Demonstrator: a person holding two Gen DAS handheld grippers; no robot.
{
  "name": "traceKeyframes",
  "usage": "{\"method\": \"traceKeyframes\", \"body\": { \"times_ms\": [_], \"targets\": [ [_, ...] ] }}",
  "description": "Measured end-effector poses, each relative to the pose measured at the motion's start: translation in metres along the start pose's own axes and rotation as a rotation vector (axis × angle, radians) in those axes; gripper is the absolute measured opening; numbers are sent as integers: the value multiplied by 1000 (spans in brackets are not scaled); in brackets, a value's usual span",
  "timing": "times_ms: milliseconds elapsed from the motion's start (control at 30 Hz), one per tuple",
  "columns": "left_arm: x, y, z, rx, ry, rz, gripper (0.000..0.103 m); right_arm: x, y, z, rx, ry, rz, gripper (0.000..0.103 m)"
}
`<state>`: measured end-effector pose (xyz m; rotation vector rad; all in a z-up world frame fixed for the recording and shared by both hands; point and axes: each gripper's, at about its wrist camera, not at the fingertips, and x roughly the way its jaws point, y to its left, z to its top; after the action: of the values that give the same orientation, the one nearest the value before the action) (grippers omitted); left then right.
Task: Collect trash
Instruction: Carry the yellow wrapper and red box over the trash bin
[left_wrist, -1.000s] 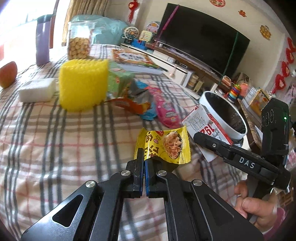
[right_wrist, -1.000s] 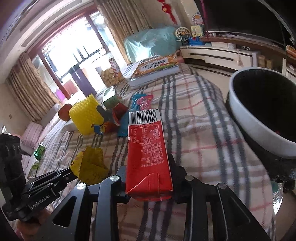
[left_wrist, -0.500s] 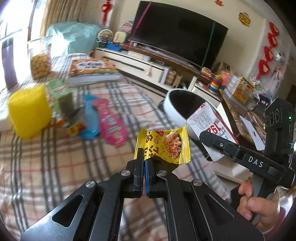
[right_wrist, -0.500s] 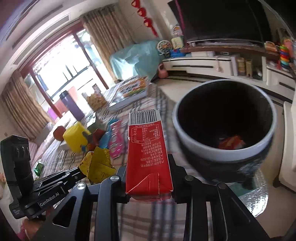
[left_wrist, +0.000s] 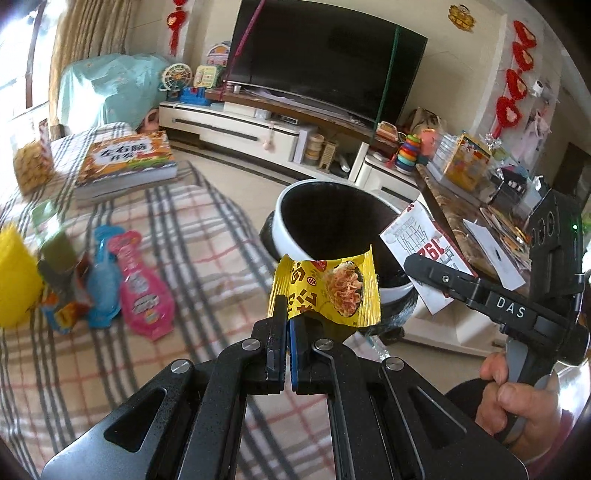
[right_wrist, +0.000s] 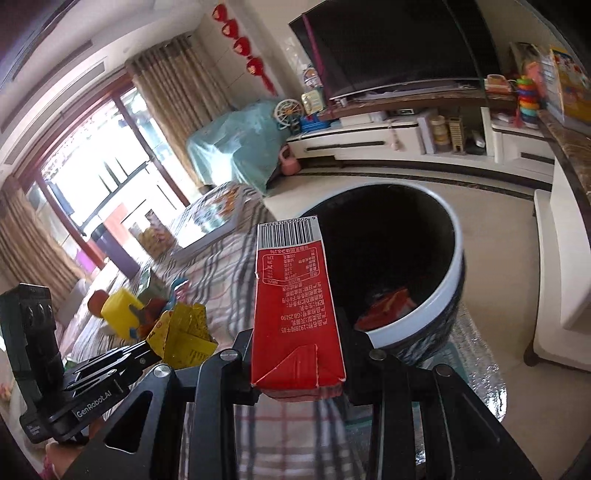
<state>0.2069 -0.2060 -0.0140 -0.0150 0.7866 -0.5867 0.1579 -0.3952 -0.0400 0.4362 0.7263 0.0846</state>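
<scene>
My left gripper (left_wrist: 287, 325) is shut on a yellow snack wrapper (left_wrist: 328, 288) and holds it just short of the rim of a round white bin with a black inside (left_wrist: 291, 236). My right gripper (right_wrist: 299, 350) is shut on a red drink carton (right_wrist: 295, 306), held beside the bin (right_wrist: 439, 291); red trash (right_wrist: 388, 308) lies at the bin's bottom. The carton (left_wrist: 421, 247) and right gripper (left_wrist: 443, 277) also show in the left wrist view, at the bin's right edge. The wrapper (right_wrist: 181, 336) shows in the right wrist view.
On the plaid cloth (left_wrist: 192, 251) lie pink (left_wrist: 142, 288) and blue (left_wrist: 103, 277) wrappers, a yellow spiky block (left_wrist: 14, 280), a green packet (left_wrist: 55, 243), a book (left_wrist: 125, 158) and a snack jar (left_wrist: 29, 162). A TV stand (left_wrist: 258, 129) and a side counter (left_wrist: 480, 206) stand beyond the bin.
Both grippers have swung right from over the table toward the bin, still holding their items. The bin now fills more of both views.
</scene>
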Motion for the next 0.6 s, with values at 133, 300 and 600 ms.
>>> {"method": "traceKeyframes", "body": {
  "times_ms": [133, 300, 600],
  "targets": [
    [9, -7, 10, 11, 1, -6, 1, 1, -11, 8, 13, -8, -10, 32],
    [18, -16, 21, 38, 1, -5, 1, 7, -21, 14, 25, 1, -26, 32],
    [40, -27, 39, 73, 12, 3, 1, 16, -32, 29, 33, 6, -39, 32]
  ]
}}
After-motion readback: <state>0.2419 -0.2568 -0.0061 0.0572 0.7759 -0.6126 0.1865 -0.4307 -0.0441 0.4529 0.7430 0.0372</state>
